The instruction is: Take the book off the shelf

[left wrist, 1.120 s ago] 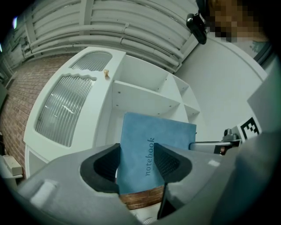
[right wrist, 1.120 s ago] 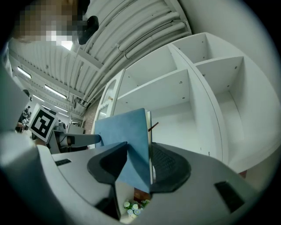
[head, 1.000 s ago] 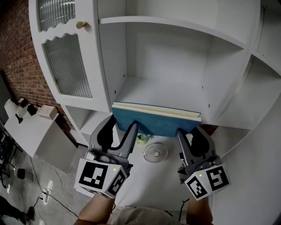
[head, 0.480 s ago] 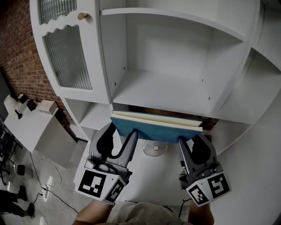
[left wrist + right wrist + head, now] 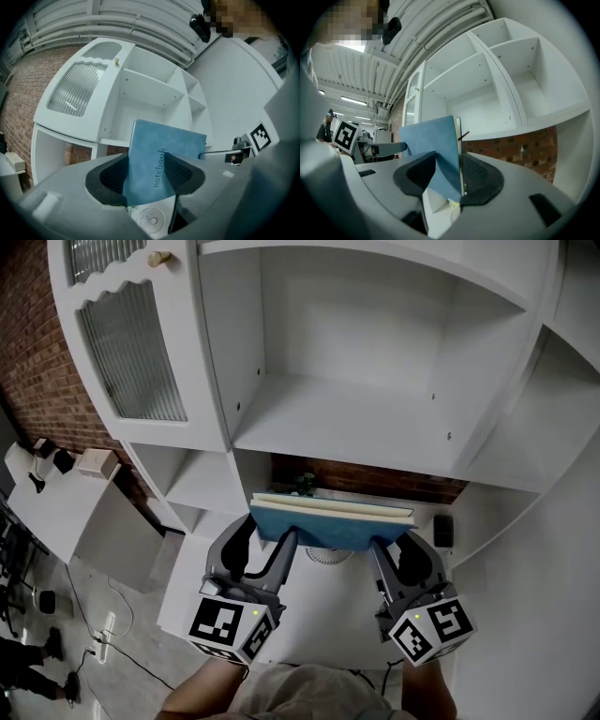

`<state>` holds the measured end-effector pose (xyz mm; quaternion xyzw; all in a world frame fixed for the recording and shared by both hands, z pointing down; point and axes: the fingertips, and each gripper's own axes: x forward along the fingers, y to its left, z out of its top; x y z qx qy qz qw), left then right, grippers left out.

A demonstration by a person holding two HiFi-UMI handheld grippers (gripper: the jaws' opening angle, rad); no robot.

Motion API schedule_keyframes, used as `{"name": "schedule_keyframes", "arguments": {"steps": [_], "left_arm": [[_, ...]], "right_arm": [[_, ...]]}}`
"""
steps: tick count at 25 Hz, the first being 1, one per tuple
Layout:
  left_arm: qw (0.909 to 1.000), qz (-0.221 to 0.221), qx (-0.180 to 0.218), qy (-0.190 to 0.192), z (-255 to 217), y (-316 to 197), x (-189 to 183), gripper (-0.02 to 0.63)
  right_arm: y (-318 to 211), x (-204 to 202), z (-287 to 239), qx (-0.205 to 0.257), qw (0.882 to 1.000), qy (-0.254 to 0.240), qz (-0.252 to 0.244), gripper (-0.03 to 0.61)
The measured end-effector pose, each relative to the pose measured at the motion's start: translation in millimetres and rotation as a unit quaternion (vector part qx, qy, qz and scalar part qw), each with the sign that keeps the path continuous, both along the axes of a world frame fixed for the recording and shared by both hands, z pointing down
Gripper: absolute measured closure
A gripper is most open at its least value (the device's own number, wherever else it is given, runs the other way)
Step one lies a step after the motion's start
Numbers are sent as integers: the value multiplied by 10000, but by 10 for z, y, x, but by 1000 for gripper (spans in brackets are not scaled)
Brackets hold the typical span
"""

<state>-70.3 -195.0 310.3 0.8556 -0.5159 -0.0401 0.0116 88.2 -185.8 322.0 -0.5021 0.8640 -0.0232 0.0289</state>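
A: Where's the book?
B: Off the shelf, in the air just below and in front of it. Jaws of the left gripper clamp its left end, those of the right gripper its right end.
A: Orientation?
B: Long axis left-right, page edge toward the shelf.
A: Handling?
B: Probably light, stiffish, soft cover (may slip). Hold both ends.

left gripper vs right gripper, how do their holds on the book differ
The left gripper clamps the left end of the book; the right gripper clamps its right end. The left gripper view shows the cover lettered "notebook"; the right gripper view shows plain cover and the page edge. Both are shut on the book, holding it clear of the shelf.
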Motion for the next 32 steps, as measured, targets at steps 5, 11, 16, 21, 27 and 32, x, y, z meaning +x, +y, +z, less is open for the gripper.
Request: {"name": "schedule_keyframes", "arguments": {"steps": [5,11,16,21,27,32], "left_arm": [[9998,65,-193,76,345,-151,0,380],[9972,58,-732,140,910,-294,13,380],[9929,-21,-1184,116,1392,-394,-49,380],[9849,-67,-1726,112,1880,-406,-139,380],[9695,-251,-2433,133,2519,-388,-289,380],[9545,-379,-2958,85,2996,-351,-372,380]], "right_arm": [[-108,17,318,-339,9994,-17,103,410],[-234,40,849,-883,9960,-31,158,410],[-344,4,1401,-1481,9887,-135,170,410],[-408,-65,1851,-1926,9810,-138,189,410],[-462,-214,2404,-2452,9694,112,108,413],[-456,-289,2890,-2974,9545,206,108,414]]}}
